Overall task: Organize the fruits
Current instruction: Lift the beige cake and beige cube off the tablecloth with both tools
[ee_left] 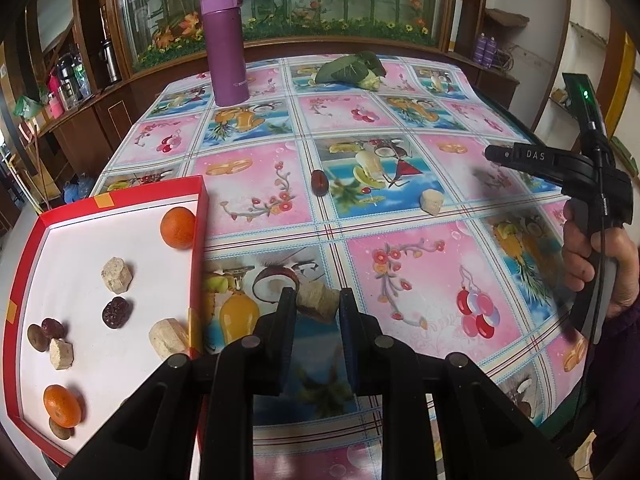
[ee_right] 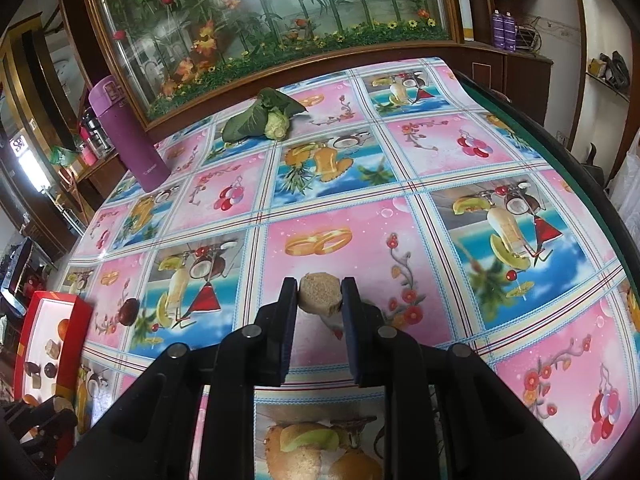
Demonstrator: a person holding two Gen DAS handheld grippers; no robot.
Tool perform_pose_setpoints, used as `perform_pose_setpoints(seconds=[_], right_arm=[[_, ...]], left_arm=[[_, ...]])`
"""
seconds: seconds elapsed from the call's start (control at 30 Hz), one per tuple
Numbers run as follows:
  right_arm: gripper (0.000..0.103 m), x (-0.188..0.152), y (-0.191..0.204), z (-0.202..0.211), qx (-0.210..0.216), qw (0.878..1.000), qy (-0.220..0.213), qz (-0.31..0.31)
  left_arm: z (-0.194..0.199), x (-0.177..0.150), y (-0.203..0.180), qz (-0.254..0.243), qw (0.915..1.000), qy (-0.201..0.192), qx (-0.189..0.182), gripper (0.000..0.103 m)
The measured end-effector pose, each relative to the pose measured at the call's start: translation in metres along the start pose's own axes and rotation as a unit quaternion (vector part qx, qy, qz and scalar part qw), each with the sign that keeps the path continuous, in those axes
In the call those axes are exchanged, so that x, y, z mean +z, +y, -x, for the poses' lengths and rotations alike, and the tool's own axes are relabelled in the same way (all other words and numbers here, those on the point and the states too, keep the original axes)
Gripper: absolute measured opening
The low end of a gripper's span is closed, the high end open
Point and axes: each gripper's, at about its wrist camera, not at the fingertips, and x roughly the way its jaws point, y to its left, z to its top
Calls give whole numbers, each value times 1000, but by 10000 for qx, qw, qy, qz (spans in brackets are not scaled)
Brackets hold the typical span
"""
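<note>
My left gripper (ee_left: 318,300) is shut on a tan fruit chunk (ee_left: 317,302), held just right of the red tray (ee_left: 198,248). The tray's white floor holds two oranges (ee_left: 178,227), dark red dates (ee_left: 115,312) and several tan chunks (ee_left: 117,275). A loose date (ee_left: 319,183) and another tan chunk (ee_left: 432,202) lie on the tablecloth. My right gripper (ee_left: 490,154) hovers open up and right of that chunk. In the right wrist view the chunk (ee_right: 320,294) shows framed between the right gripper's (ee_right: 320,300) fingertips. The date (ee_right: 129,312) lies to the left there, and the left gripper (ee_right: 60,406) is beside the tray (ee_right: 76,320).
A purple flask (ee_left: 226,44) stands at the back left of the table. A leafy cauliflower (ee_left: 352,68) lies at the back middle. A person's hand (ee_left: 592,264) grips the right handle near the table's right edge (ee_right: 560,152). A glass cabinet runs behind.
</note>
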Motion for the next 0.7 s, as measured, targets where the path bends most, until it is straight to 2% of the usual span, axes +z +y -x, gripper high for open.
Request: perform_pose_setpoints(seconds=[0.27, 0.47, 0.7], right_arm=[[24, 2, -2, 9, 85, 9999, -113, -69], [24, 3, -5, 11, -123, 9995, -244, -124], [23, -1, 3, 5, -611, 9974, -364, -111]], left_arm=[[2, -6, -12, -76, 10000, 18, -7, 21], [9, -15, -10, -38, 9999, -33, -144, 21], [23, -23, 13, 206, 9989, -244, -351, 21]])
